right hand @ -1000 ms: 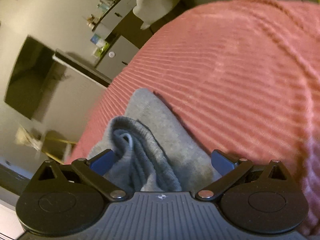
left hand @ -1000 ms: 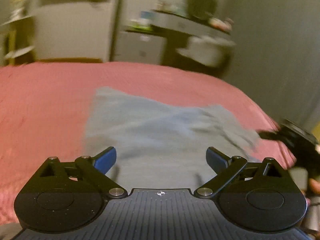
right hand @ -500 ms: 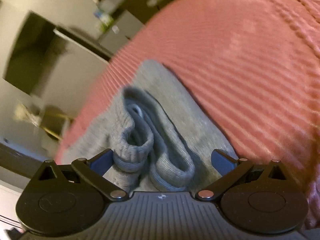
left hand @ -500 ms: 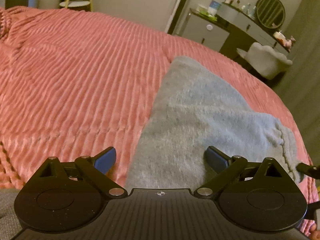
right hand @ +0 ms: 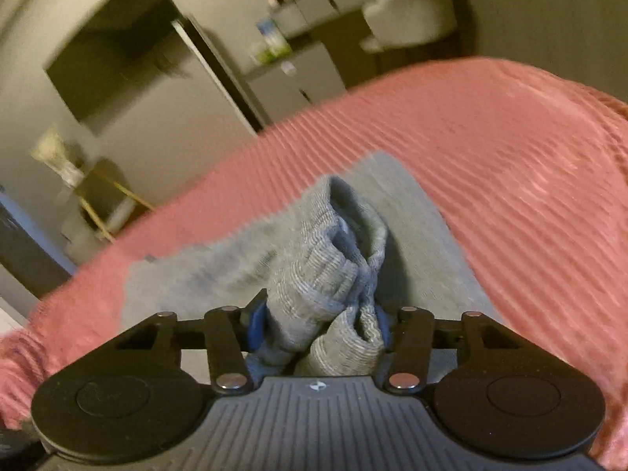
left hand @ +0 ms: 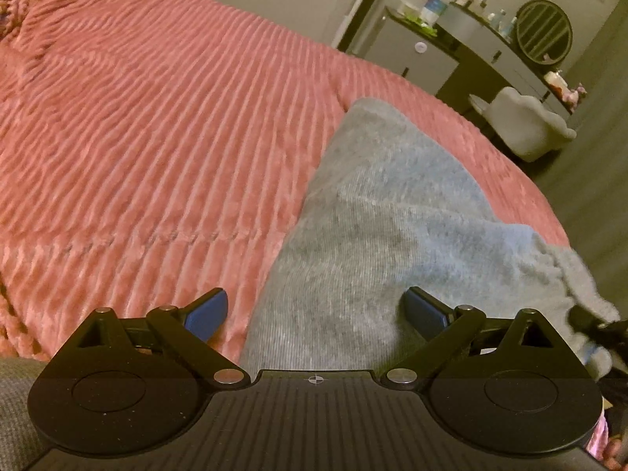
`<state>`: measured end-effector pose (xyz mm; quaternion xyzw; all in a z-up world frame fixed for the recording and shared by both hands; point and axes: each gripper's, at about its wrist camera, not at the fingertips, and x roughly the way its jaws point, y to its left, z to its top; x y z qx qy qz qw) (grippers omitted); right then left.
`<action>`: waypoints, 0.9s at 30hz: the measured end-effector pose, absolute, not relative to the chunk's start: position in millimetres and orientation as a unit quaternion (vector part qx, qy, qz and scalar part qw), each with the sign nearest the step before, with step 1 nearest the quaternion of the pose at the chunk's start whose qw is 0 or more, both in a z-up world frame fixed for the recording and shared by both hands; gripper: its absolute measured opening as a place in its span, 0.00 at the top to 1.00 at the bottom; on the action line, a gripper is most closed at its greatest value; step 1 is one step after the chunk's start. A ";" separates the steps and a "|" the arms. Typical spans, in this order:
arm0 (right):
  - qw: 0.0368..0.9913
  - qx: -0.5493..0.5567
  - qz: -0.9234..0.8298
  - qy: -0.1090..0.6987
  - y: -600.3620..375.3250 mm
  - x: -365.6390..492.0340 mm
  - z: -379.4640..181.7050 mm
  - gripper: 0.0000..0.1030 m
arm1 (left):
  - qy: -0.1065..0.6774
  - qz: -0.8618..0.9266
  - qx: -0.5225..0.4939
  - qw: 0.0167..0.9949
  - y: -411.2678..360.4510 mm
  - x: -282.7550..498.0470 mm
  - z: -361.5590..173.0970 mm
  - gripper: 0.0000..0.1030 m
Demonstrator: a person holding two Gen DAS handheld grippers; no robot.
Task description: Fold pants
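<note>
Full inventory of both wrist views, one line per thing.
pants: 1, grey, lying on the bed, ribbed cuffs bunched between the right gripper's pads
bedspread: 1, pink, ribbed, under the pants
chair: 1, pale, beyond the bed
round mirror: 1, dark frame, on the dresser
dresser: 1, grey, small bottles on top
left gripper: 1, black, blue pads, open over the pants
right gripper: 1, black, blue pads, closing on the cuffs

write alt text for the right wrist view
The right hand-held gripper is closing on the bunched ribbed cuffs of grey pants, which lie on a pink ribbed bedspread. Behind the bed, blurred, are a dresser and a pale chair.
</note>
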<state>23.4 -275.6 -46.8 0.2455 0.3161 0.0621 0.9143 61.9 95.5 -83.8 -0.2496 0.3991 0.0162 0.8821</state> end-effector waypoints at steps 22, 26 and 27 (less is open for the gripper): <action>0.884 0.306 -0.018 0.353 -302.1 33.1 -79.5 0.02 | 0.360 -0.021 0.029 0.932 23.2 148.2 -32.1 0.03; 0.888 0.290 -0.019 0.355 -297.4 38.3 -84.1 0.02 | 0.380 -0.029 0.061 0.922 11.1 173.6 -52.0 0.02; 0.888 0.290 -0.020 0.356 -300.5 40.5 -84.6 0.02 | 0.382 -0.027 0.053 0.922 14.0 177.7 -55.3 0.02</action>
